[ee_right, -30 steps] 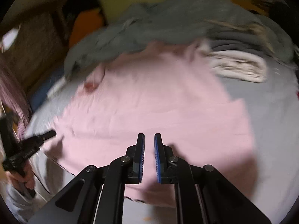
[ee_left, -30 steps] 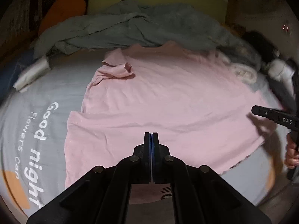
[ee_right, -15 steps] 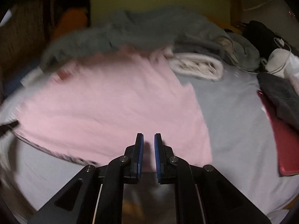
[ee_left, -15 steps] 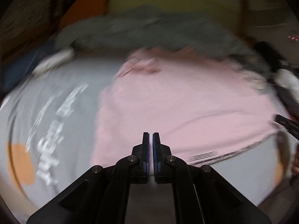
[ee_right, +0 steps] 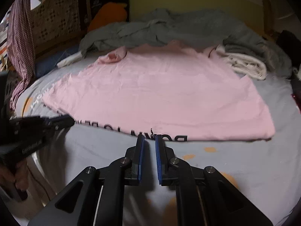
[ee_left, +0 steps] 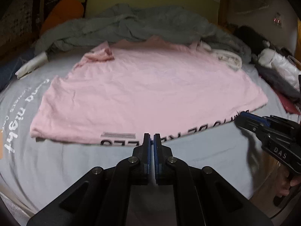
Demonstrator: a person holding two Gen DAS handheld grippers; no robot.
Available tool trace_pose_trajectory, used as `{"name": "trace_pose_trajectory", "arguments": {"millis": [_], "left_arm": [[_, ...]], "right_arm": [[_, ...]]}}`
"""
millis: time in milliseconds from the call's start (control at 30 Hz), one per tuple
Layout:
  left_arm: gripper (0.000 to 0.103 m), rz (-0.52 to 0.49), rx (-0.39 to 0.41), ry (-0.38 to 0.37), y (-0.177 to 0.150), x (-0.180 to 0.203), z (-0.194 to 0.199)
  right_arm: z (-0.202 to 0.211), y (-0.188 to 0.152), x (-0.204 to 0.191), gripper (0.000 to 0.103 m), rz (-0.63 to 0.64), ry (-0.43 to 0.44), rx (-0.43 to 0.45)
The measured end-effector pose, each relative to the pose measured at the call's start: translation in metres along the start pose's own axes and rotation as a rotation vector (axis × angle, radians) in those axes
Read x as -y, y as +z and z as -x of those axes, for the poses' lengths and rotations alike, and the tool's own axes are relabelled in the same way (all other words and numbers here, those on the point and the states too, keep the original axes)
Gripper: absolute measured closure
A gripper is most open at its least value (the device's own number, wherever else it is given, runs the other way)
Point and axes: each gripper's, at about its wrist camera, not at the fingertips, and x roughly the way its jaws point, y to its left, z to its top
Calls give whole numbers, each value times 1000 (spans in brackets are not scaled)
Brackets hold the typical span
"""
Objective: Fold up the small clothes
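A pink T-shirt [ee_left: 146,92] lies spread flat, back side up, on a grey bed sheet [ee_left: 197,156]; it also shows in the right wrist view [ee_right: 160,98]. Black print peeks out along its near hem. My left gripper [ee_left: 152,137] is shut and empty, hovering just at the near hem. My right gripper [ee_right: 149,138] is open a narrow gap and empty, its tips at the same hem further right; it also shows in the left wrist view [ee_left: 242,118]. The left gripper appears at the left of the right wrist view [ee_right: 64,121].
A grey blanket [ee_left: 135,26] is heaped behind the shirt. A folded cream cloth [ee_right: 248,66] lies at its far right corner. An orange pillow [ee_right: 109,15] sits at the back left. Dark clothes and a white object [ee_left: 276,66] lie at the right. A checked cloth [ee_right: 20,43] hangs left.
Both grippers have pulled back from over the shirt to its near hem. The shirt now lies flatter, with the printed edge showing along the front.
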Motion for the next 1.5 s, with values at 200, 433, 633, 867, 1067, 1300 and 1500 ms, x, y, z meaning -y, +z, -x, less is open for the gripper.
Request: {"name": "trace_pose_trajectory", "arguments": {"millis": [200,433,633,867,1067,1300,1500], "left_arm": [[98,49,95,-113,49,3,-2],[98,31,63,-8,46,0,-56],[98,100,78,64,38,-32,-46],[98,227,83,291,20,-97,-24],[98,241,114,329,9,-108,-6],[91,242,230,172,24,-84,19],[49,181,356,174,35,-55,47]], "right_arm": [[1,43,-6,93,-68,63,126],[-65,47,-10,93,-110,63,-2],[-57,39,17,93,-94,-74,30],[-35,33,73,93,-158,-353,12],[-12,25,107,93,-303,-381,17],[13,24,118,93,-407,-288,74],[32,32,120,92,-436,-227,116]]}}
